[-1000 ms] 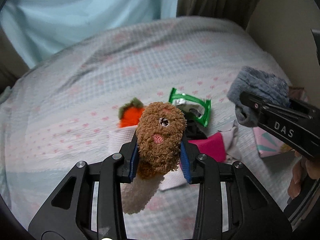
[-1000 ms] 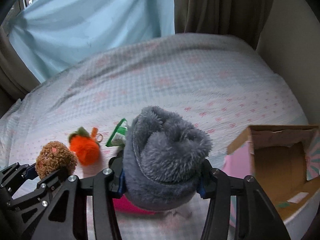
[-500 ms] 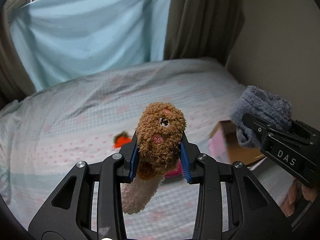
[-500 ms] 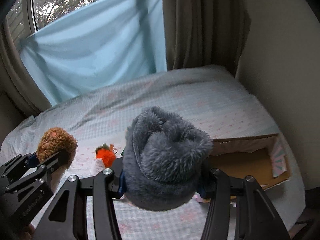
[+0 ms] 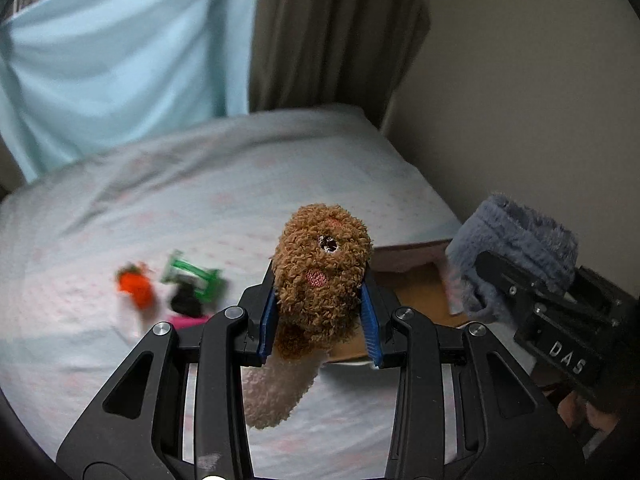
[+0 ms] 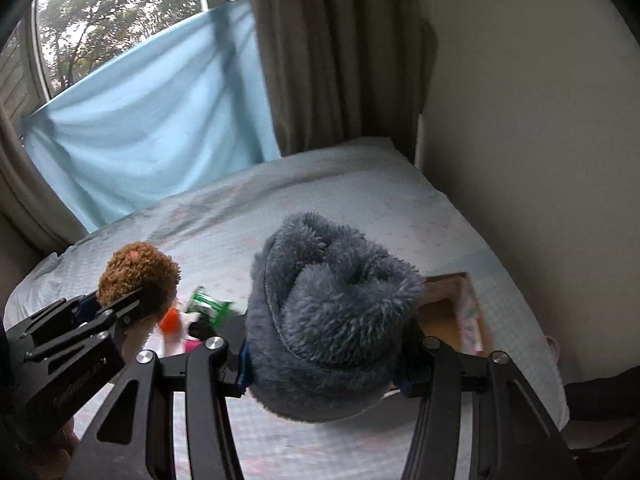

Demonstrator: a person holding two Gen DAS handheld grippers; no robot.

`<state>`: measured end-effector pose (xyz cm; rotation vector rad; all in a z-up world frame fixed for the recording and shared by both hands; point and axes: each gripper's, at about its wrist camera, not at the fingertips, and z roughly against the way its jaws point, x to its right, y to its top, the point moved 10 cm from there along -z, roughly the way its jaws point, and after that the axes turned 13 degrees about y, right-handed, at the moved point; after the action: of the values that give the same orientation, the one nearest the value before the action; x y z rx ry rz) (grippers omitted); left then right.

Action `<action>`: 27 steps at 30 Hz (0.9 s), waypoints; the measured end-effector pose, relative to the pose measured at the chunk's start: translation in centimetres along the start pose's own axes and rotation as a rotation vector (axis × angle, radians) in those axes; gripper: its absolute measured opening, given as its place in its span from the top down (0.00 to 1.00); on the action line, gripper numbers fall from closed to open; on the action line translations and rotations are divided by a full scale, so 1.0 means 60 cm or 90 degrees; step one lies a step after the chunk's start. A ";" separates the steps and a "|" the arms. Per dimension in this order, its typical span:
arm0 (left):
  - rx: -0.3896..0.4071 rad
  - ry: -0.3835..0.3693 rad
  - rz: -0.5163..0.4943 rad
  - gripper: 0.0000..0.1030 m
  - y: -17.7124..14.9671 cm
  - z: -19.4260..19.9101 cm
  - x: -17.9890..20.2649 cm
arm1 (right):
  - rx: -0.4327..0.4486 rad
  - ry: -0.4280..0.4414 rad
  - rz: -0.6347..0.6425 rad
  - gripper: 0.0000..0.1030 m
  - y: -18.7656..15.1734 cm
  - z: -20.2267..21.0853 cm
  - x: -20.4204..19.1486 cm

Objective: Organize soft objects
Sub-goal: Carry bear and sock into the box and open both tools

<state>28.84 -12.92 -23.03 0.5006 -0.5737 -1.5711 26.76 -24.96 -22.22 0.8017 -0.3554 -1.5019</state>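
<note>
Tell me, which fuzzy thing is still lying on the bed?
The orange plush. It lies on the bed, while the brown plush is clamped in the left gripper and the grey fluffy one in the right gripper.

Both grippers are up in the air, side by side, angled downward. The left gripper (image 5: 318, 314) has its blue-padded fingers (image 5: 266, 322) clamped on the brown plush toy (image 5: 322, 276), head poking up between them and a pale limb dangling below. To its right, the right gripper (image 6: 324, 364) squeezes the grey fluffy bundle (image 6: 332, 320), which bulges well over the fingers. A bit of the person's hand (image 5: 580, 416) shows under the right gripper's body.
</note>
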 end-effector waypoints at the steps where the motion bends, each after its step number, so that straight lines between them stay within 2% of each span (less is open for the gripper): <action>1: -0.008 0.000 0.000 0.69 -0.001 -0.010 0.018 | -0.006 0.000 -0.002 0.53 -0.002 -0.001 0.019; 4: -0.037 0.015 -0.011 0.69 -0.011 -0.052 0.088 | -0.034 -0.001 -0.008 0.53 -0.009 -0.012 0.093; 11: -0.128 0.039 0.008 0.69 -0.063 -0.173 0.175 | -0.127 0.015 -0.041 0.53 -0.034 -0.088 0.216; 18: -0.211 0.047 0.017 0.69 -0.103 -0.299 0.208 | -0.240 0.021 -0.078 0.53 -0.068 -0.190 0.303; 23: -0.269 0.061 0.003 0.69 -0.133 -0.378 0.217 | -0.310 0.040 -0.117 0.53 -0.096 -0.269 0.325; 27: -0.329 0.067 -0.008 0.69 -0.167 -0.416 0.216 | -0.342 0.041 -0.119 0.51 -0.114 -0.309 0.336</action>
<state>35.72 -26.96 -48.44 0.1920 -0.0725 -1.6178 35.67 -38.90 -45.08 0.4589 0.1763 -1.6379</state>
